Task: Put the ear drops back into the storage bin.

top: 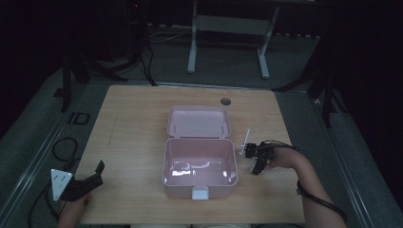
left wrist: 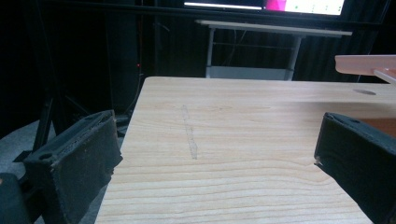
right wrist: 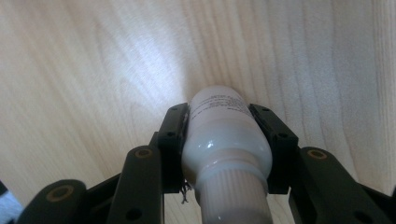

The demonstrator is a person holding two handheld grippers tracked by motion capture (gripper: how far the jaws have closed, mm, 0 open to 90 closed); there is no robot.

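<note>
Right tongs (right wrist: 226, 140) clamp a small white plastic bottle (right wrist: 219, 126) whose black label print is too blurred to read, while left tongs (left wrist: 210, 158) stand apart, empty.

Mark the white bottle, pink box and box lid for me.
white bottle (right wrist: 223, 135): right gripper view, its shoulder between the tongs' pads.
pink box (top: 199, 190): high view, its front wall.
box lid (top: 198, 121): high view, middle of its inner face.
</note>
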